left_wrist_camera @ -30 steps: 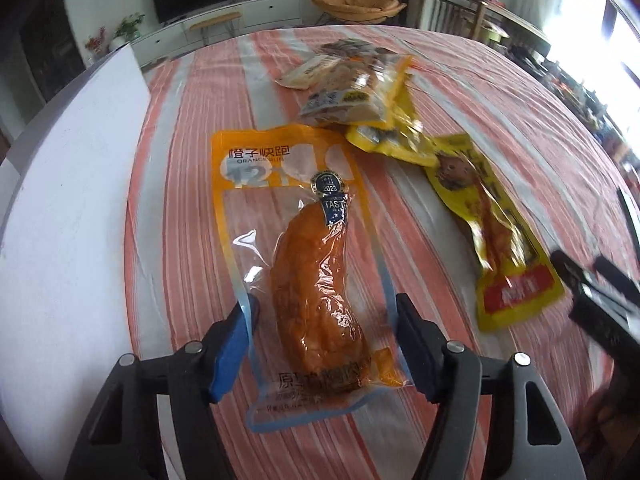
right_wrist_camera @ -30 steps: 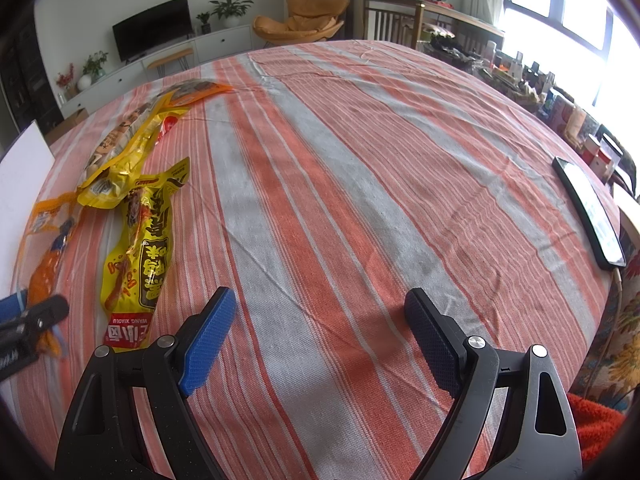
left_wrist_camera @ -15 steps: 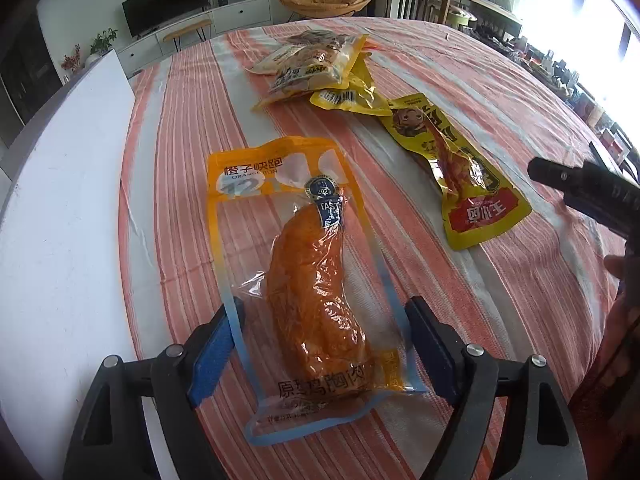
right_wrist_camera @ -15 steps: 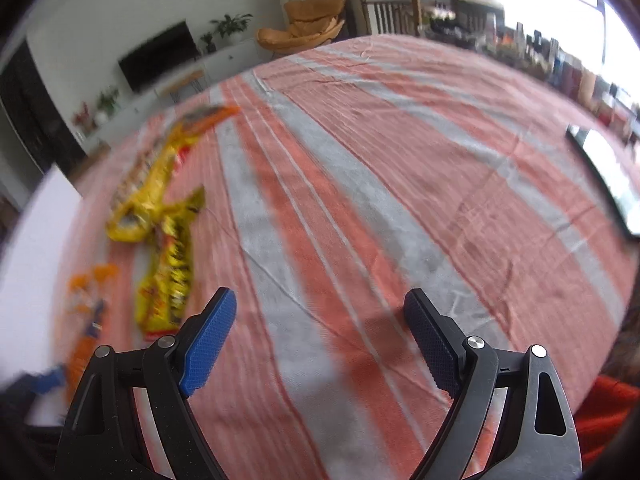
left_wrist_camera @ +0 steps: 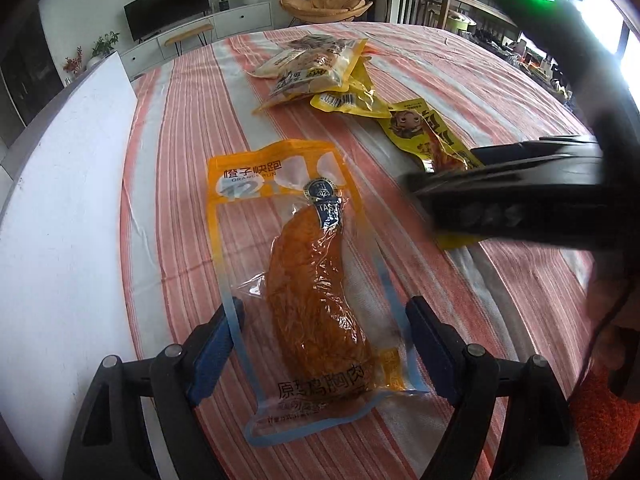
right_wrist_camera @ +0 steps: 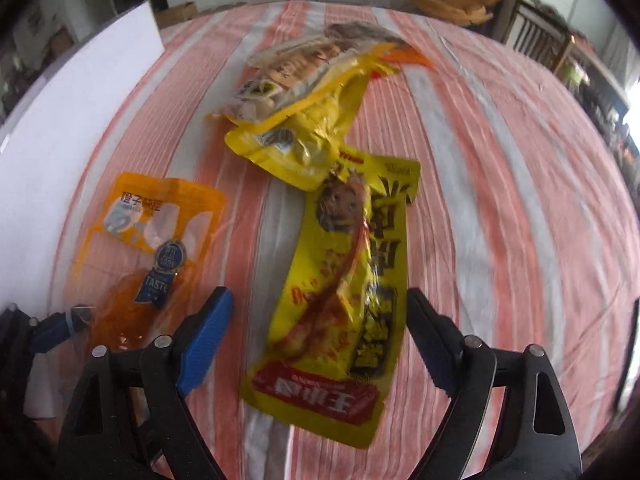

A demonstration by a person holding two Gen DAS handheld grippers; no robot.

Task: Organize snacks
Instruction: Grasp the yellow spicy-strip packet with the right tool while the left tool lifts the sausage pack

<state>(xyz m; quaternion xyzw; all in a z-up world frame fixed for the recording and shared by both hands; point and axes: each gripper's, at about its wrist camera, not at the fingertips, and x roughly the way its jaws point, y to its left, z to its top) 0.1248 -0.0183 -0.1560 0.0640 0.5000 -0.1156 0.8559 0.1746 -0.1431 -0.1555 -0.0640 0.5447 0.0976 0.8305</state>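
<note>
An orange chicken-breast packet (left_wrist_camera: 316, 280) lies flat on the striped tablecloth; it also shows in the right wrist view (right_wrist_camera: 148, 256). My left gripper (left_wrist_camera: 320, 332) is open with its jaws on either side of the packet's lower end. A long yellow snack packet (right_wrist_camera: 344, 292) lies between the open jaws of my right gripper (right_wrist_camera: 320, 328). In the left wrist view the right gripper's body (left_wrist_camera: 520, 200) covers most of that yellow packet (left_wrist_camera: 420, 128).
A pile of yellow and pale snack packets (right_wrist_camera: 304, 96) lies farther back on the table; it also shows in the left wrist view (left_wrist_camera: 320, 72). A white board (left_wrist_camera: 60, 208) stands along the left edge. The striped tablecloth (right_wrist_camera: 500, 200) extends to the right.
My right gripper has swung left from the bare cloth and now sits over the long yellow packet. My left gripper has stayed around the orange packet.
</note>
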